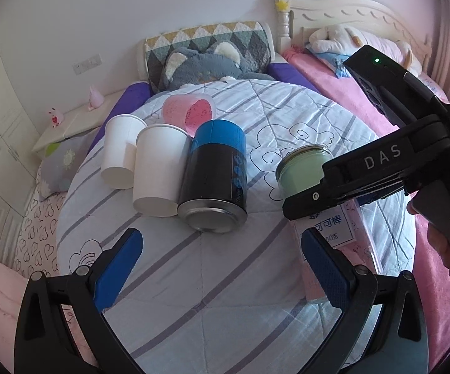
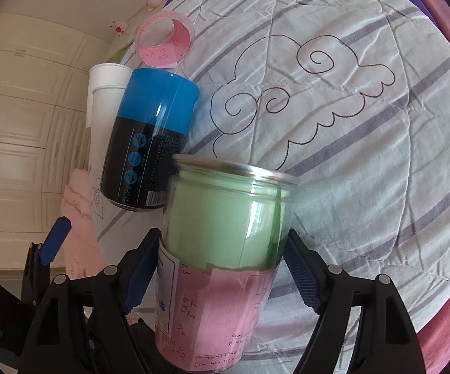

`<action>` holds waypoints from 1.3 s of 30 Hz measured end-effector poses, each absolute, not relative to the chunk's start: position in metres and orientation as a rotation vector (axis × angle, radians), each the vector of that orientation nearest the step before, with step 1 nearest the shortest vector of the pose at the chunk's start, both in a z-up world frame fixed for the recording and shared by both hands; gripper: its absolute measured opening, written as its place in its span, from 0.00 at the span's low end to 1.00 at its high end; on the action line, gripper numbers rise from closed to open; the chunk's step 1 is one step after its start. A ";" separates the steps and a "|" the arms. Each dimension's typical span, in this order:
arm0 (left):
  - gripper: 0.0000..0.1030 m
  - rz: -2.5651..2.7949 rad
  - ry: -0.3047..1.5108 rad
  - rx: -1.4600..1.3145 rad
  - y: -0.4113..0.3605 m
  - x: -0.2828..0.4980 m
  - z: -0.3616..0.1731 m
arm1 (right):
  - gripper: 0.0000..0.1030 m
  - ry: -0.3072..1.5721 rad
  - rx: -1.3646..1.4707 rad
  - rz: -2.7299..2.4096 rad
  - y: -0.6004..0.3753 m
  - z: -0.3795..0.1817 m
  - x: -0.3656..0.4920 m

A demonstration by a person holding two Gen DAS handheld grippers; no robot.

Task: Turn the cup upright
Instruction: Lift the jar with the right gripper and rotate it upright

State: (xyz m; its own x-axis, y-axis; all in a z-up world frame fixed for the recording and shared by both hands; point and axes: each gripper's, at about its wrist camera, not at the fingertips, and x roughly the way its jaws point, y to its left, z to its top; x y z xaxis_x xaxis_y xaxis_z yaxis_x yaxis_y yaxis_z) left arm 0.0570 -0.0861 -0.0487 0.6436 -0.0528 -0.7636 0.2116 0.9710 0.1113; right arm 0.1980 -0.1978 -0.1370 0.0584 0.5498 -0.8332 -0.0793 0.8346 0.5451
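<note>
A clear jar-like cup (image 2: 225, 243) lined with green and pink paper, metal rim at its far end, lies between the fingers of my right gripper (image 2: 221, 265), which is shut on it; it also shows in the left wrist view (image 1: 302, 171). The right gripper (image 1: 365, 171) comes in from the right in that view. My left gripper (image 1: 221, 258) is open and empty above the striped quilt (image 1: 225, 280), in front of a lying blue-and-black can (image 1: 215, 177). Two white paper cups (image 1: 159, 171) and a pink cup (image 1: 190, 113) lie on their sides.
The objects rest on a quilt-covered bed with a grey plush toy (image 1: 206, 65) and patterned pillow at the head. A pink bed with a white plush (image 1: 349, 40) is at the right. A small white nightstand (image 1: 69, 124) and wardrobe doors (image 2: 22, 124) stand at the left.
</note>
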 end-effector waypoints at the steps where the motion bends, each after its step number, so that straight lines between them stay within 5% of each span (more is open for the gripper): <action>1: 1.00 -0.154 0.860 0.189 -0.088 0.057 -0.048 | 0.78 1.426 0.426 0.511 -0.200 -0.137 0.196; 20: 1.00 -0.188 0.902 0.112 -0.159 0.072 -0.042 | 0.81 0.931 0.591 0.336 -0.328 -0.087 0.089; 39: 0.99 -0.158 1.073 -0.025 -0.176 0.109 -0.083 | 0.81 0.882 0.586 0.297 -0.359 -0.097 0.045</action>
State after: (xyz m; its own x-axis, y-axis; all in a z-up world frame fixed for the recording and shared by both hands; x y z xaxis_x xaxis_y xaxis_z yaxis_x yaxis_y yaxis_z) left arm 0.1089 -0.1765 -0.0831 0.4672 -0.1408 -0.8729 0.1165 0.9884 -0.0971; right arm 0.0453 -0.3590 -0.0974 0.6093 0.4737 -0.6359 -0.0071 0.8052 0.5930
